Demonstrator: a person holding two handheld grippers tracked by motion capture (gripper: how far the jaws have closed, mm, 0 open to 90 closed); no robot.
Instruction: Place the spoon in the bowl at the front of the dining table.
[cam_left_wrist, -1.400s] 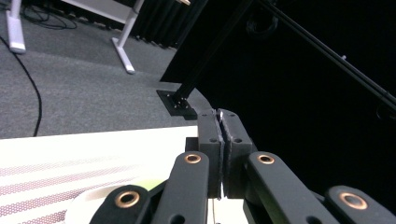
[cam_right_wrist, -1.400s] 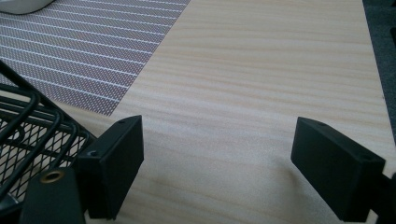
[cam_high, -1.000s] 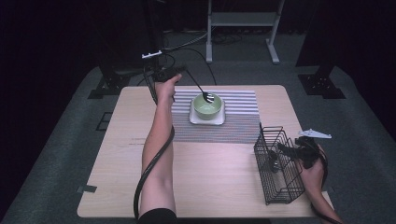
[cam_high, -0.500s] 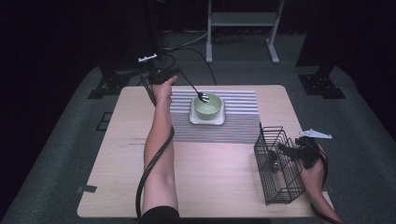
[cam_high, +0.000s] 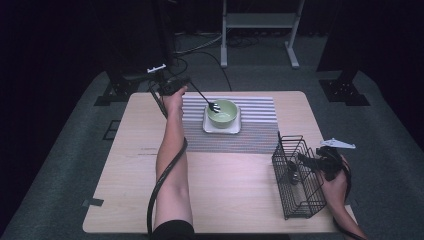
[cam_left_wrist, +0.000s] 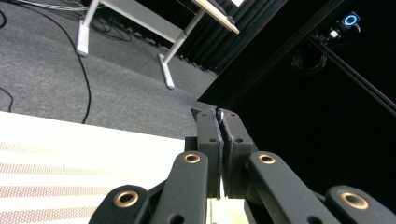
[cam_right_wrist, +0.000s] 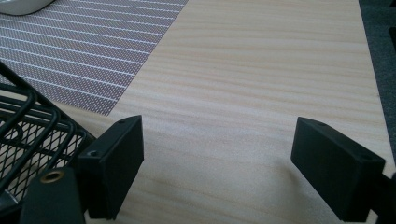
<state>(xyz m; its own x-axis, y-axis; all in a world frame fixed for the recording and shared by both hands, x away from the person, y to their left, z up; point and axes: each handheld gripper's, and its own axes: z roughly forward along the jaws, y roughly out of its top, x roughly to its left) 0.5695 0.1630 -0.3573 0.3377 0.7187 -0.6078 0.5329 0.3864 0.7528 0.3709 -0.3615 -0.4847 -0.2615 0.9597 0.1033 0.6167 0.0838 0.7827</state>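
Black fork (cam_high: 202, 98), handle pinched in the left gripper (cam_high: 172, 87) at the table's (cam_high: 235, 200) far left, tines dipped at the near rim of the green bowl (cam_high: 222, 113). Bowl seated on a white plate (cam_high: 221, 127), plate on the striped mat (cam_high: 250, 135). Fork judged light, thin and stiff, probably slick along its narrow handle; best taken well up the handle, clear of the tines, with a firm squeeze to stop it twisting. Bowl likely breakable, so gentle contact advised. Left gripper (cam_left_wrist: 219, 140) seen in its own view with jaws pressed nearly together on a thin sliver, mat edge and floor beyond, but no bowl or tines, which only become plain from the high view. Right gripper (cam_high: 320, 162) resting beside the wire basket (cam_high: 295, 175) at the table's near right; right gripper (cam_right_wrist: 217, 168) in its own view with jaws spread wide over bare wood, basket corner (cam_right_wrist: 28, 126) at its left, holding nothing.
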